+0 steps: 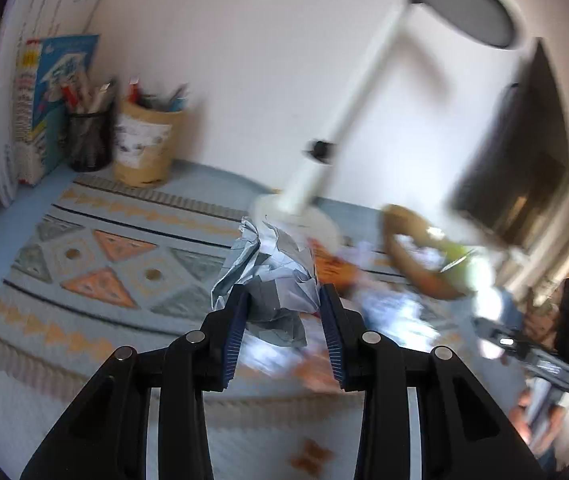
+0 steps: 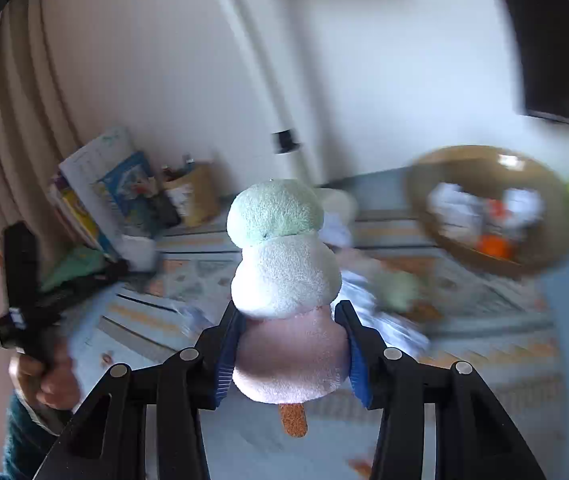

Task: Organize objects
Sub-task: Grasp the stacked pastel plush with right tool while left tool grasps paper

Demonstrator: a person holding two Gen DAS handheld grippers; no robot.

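The plush ice-cream toy (image 2: 284,280), soft and light, is sitting pinched at its pink base by the right gripper (image 2: 288,344), jaws partly closed, squashing it slightly. The wooden bowl (image 2: 444,248) is waiting at two o'clock. The left gripper (image 1: 282,320) is clamping a crumpled paper ball (image 1: 272,272), featherlight and crushable.

Open mat (image 1: 96,248) on the left; lamp (image 1: 348,112) and basket (image 2: 492,208) block the far side.
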